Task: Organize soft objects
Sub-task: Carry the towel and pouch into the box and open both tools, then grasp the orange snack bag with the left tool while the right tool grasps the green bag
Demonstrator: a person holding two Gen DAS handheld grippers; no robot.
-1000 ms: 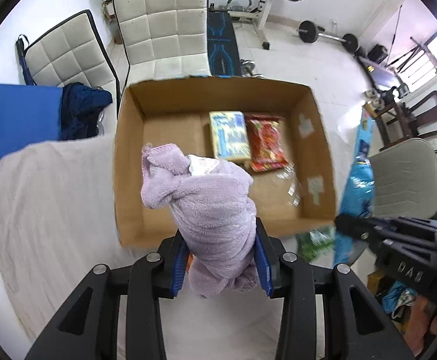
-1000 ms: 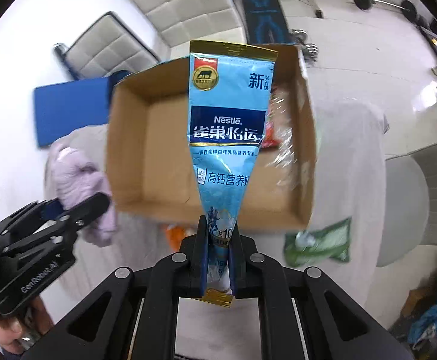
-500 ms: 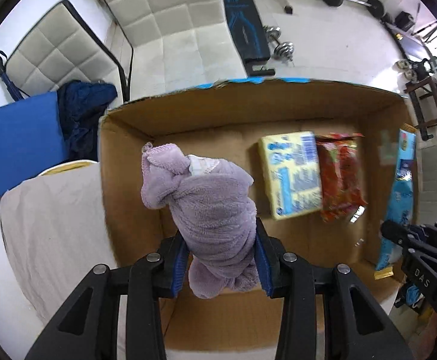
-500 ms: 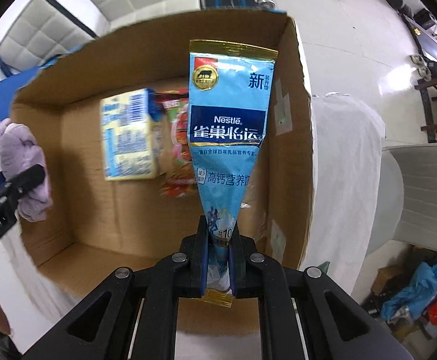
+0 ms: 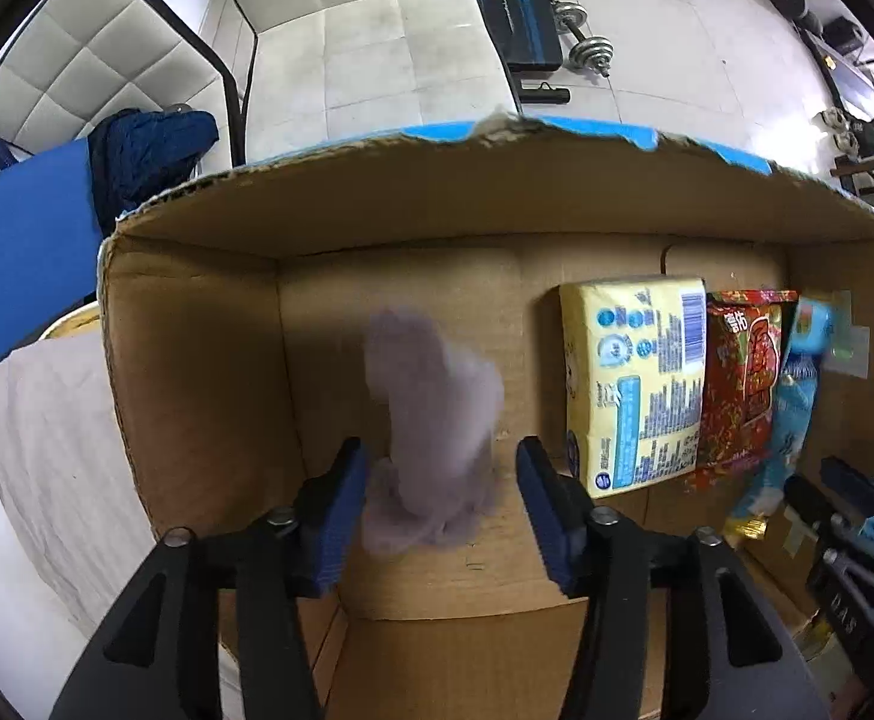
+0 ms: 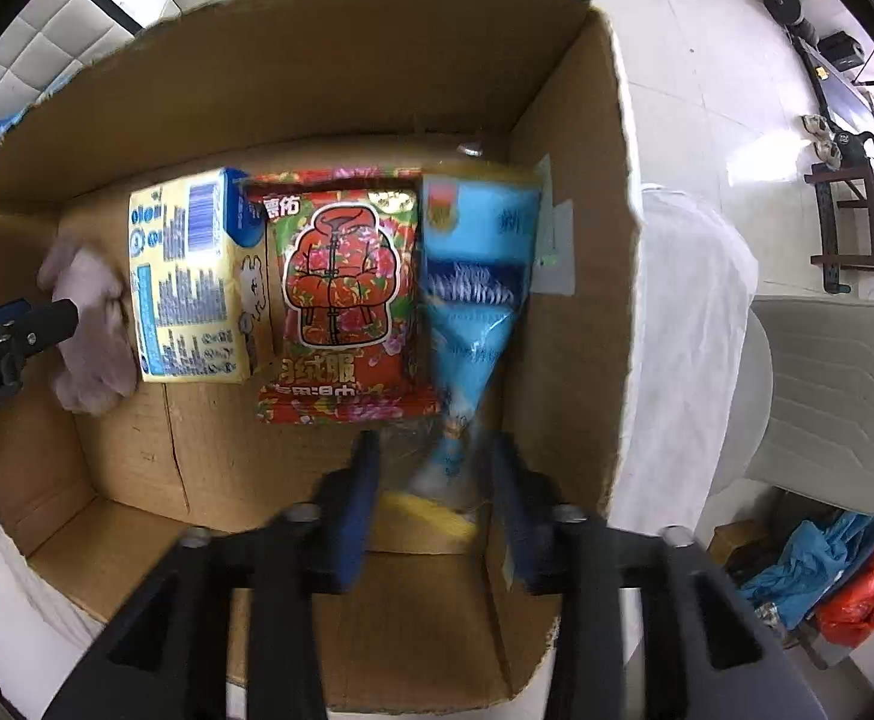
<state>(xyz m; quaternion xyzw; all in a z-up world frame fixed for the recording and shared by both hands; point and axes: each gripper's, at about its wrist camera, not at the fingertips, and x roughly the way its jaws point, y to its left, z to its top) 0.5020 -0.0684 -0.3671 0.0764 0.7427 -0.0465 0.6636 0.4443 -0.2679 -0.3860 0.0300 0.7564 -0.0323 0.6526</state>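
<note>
A brown cardboard box (image 5: 197, 372) holds a yellow pack (image 5: 635, 384), a red snack bag (image 5: 743, 384) and a blue Nestle pouch (image 5: 797, 396). My left gripper (image 5: 443, 504) is open inside the box, and the lilac towel (image 5: 431, 414), blurred, is free between its fingers above the box floor. My right gripper (image 6: 434, 495) is open at the box's right side, and the blue pouch (image 6: 473, 300), blurred, lies against the right wall beside the red bag (image 6: 341, 294). The towel (image 6: 89, 330) and yellow pack (image 6: 191, 276) also show in the right wrist view.
The box (image 6: 569, 276) rests on a table under a pale cloth (image 5: 53, 450). White padded chairs (image 5: 77, 72) and a blue cushion (image 5: 11, 252) stand behind it. A grey chair (image 6: 839, 402) is to the right. Gym weights (image 5: 587, 54) lie on the floor.
Both grippers moved down into the box and opened. The towel left the left jaws and the blue pouch left the right jaws; both are dropping in the box.
</note>
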